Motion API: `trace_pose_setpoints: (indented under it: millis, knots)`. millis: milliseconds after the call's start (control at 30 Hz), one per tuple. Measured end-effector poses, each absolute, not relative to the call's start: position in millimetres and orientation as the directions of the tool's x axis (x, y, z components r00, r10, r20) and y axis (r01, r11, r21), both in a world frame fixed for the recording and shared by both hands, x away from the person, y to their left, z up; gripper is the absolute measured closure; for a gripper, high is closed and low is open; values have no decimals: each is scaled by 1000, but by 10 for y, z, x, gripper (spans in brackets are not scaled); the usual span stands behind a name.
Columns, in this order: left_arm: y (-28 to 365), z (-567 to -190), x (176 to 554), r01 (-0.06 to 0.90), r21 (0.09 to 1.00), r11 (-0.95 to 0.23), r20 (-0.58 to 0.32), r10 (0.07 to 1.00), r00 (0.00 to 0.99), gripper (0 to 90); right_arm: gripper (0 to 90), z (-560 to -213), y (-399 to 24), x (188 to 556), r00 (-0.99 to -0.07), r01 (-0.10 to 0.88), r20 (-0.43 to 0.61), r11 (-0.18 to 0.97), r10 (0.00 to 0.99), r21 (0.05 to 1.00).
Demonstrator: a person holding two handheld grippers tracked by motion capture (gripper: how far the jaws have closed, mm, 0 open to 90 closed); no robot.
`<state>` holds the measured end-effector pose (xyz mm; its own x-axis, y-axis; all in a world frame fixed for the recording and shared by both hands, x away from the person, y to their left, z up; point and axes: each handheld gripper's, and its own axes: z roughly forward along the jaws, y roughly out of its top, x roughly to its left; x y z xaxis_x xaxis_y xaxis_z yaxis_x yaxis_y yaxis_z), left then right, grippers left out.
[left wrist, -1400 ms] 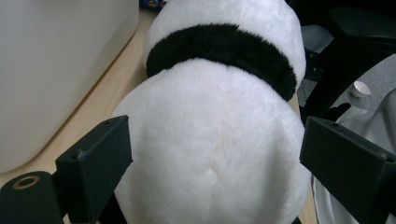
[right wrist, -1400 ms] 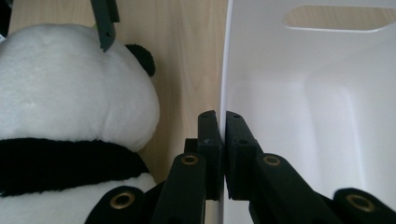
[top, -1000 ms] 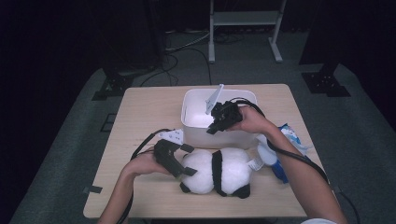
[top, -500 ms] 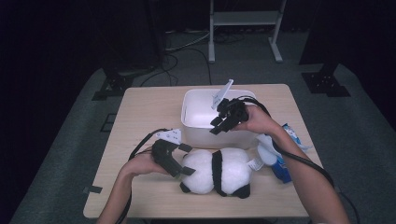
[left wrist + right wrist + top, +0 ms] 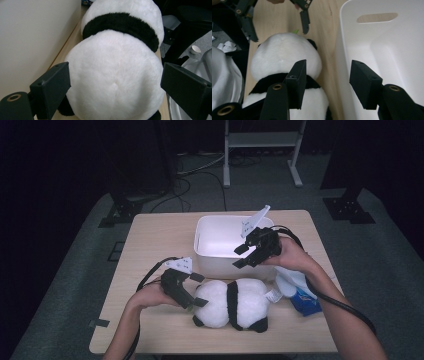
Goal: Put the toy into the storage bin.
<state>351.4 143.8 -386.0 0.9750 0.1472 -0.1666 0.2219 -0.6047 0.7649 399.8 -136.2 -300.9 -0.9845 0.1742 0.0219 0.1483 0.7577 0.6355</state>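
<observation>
1. My left gripper (image 5: 192,290) stood with its jaws wide apart at the head end of the panda plush (image 5: 231,304), straddling the head without clamping it.
2. My right gripper (image 5: 241,256) hung over the near rim of the white bin (image 5: 210,260); its jaws had just been opening, with nothing between them.
3. The panda plush lay on the table (image 5: 150,250), just beside the bin's near wall.
4. A blue packet (image 5: 306,301) lay near the plush's far end.
</observation>
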Motion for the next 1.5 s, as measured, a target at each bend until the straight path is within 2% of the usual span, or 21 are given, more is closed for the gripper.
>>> trace_pose_setpoints:
  millis: [367, 633, 800, 1033, 1367, 1500]
  knots:
    - [1483, -3852, 3521, 230, 765, -602, -161, 167, 973, 79, 404, -3189, -1227, 3785, -992, 125, 63, 786, 109, 605]
    - [1524, -3862, 3536, 244, 761, -601, -162, 187, 969, 79, 323, -3465, -1049, 3709, -989, 134, 127, 833, 77, 538]
    - [1538, -3843, 3523, 235, 765, -599, -157, 182, 971, 79, 288, -3601, -1008, 3686, -986, 146, 146, 857, 83, 495]
    - [1559, -3834, 3532, 238, 767, -596, -155, 188, 970, 79, 233, -3652, -994, 3663, -984, 157, 152, 859, 94, 488]
    - [1585, -3829, 3534, 245, 768, -591, -158, 195, 968, 79, 102, -3800, -825, 3610, -984, 153, 145, 900, 101, 408]
    - [1600, -3829, 3536, 249, 769, -589, -162, 197, 967, 79, 94, -3848, -777, 3608, -983, 152, 155, 905, 97, 398]
